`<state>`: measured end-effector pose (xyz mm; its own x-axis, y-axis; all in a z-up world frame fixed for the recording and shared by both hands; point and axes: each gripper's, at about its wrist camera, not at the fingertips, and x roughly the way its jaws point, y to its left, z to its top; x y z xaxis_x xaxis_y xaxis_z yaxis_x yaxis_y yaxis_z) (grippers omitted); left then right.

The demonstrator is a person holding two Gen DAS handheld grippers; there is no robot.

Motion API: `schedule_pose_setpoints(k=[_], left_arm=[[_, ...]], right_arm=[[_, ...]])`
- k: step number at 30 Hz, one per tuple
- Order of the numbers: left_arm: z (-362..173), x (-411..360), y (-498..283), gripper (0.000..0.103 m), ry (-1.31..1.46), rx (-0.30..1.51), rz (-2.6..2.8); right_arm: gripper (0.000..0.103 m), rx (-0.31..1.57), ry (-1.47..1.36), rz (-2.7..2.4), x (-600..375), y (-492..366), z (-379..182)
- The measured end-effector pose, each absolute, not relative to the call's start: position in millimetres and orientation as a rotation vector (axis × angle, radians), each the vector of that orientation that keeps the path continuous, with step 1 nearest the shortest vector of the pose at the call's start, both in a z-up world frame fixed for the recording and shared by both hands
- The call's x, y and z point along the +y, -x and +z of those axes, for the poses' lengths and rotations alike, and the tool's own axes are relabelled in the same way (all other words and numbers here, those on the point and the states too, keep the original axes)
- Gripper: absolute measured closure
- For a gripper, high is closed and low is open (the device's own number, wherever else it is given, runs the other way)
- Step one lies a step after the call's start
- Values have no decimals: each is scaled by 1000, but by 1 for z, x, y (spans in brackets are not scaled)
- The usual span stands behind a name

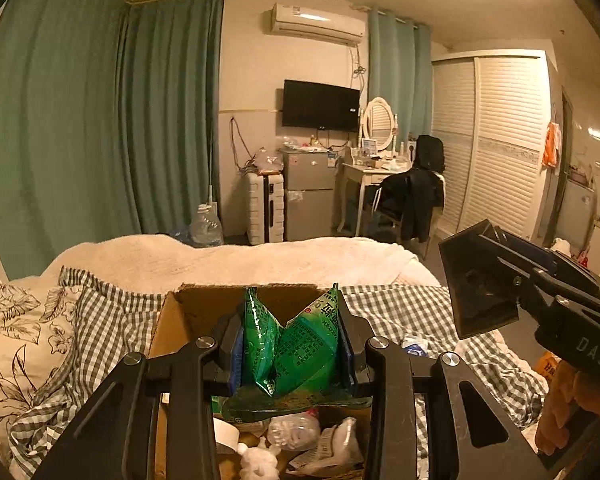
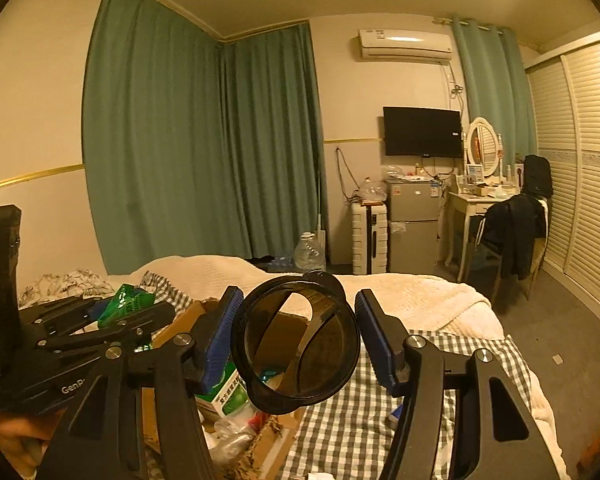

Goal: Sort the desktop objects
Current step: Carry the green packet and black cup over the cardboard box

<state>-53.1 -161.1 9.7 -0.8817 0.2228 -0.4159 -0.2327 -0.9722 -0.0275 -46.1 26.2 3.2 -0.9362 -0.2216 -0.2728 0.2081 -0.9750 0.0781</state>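
Observation:
My left gripper (image 1: 290,322) is shut on a crumpled green foil packet (image 1: 292,344), which hangs over an open cardboard box (image 1: 204,300) on the bed. In the right wrist view that gripper (image 2: 118,316) and the packet (image 2: 128,300) appear at the left. My right gripper (image 2: 296,320) holds a dark see-through round container (image 2: 320,360) between its blue pads, above the box's right edge (image 2: 278,436). In the left wrist view, the container (image 1: 476,284) shows at the right in the right gripper's jaws.
The box holds a green-and-white carton (image 2: 230,396), a white tape roll (image 1: 226,434) and crumpled plastic (image 1: 296,432). It sits on a checked cover (image 1: 396,312) with a floral pillow (image 1: 16,340) to the left. A small blue-white item (image 1: 414,346) lies to the right.

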Motion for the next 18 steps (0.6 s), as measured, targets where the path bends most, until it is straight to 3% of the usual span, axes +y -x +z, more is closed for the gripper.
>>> schedule_pose_setpoints(k=[18], left_arm=[[-14, -203, 84, 66, 767, -45, 2878]], right_arm=[[45, -54, -509, -2761, -10, 78, -18]])
